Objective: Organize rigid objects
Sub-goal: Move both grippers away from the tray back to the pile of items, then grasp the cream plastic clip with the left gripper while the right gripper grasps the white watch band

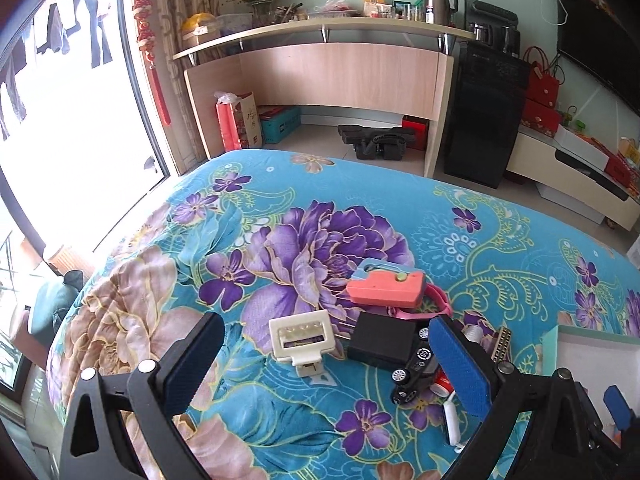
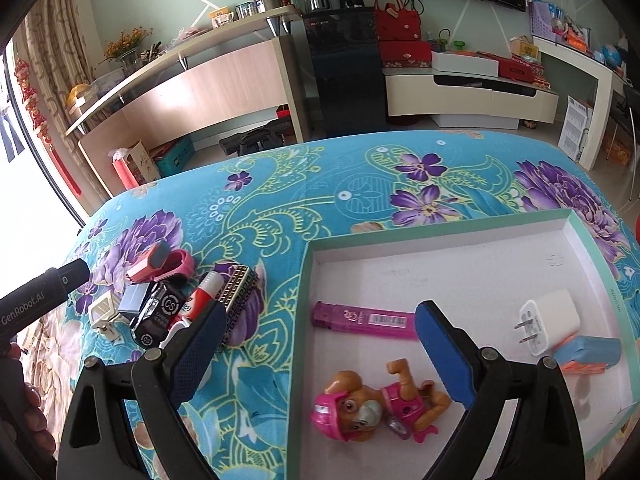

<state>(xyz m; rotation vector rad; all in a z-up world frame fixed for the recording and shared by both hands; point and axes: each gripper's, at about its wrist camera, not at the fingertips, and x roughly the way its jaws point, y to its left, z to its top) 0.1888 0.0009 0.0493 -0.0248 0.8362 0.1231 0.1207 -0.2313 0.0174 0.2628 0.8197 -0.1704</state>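
Note:
My left gripper point(image 1: 326, 344) is open and empty, low over a cluster of small objects on the floral bedspread: a cream plastic clip point(image 1: 301, 338), a black box point(image 1: 382, 339), a black toy car point(image 1: 416, 368), a coral and blue eraser block point(image 1: 386, 287) and a pink band point(image 1: 434, 305). My right gripper point(image 2: 316, 330) is open and empty over the left edge of a shallow white tray point(image 2: 452, 240). In the tray lie a pink lighter point(image 2: 366, 319), a pup toy figure point(image 2: 374, 406), a white plug point(image 2: 546, 326) and a blue and orange block point(image 2: 590, 354).
The cluster also shows in the right wrist view, with the toy car point(image 2: 156, 312), a glue stick point(image 2: 202, 294) and a studded dark piece point(image 2: 240, 290). The left gripper's handle point(image 2: 40, 300) reaches in from the left. The bed's edge drops to the floor beyond; a desk stands behind.

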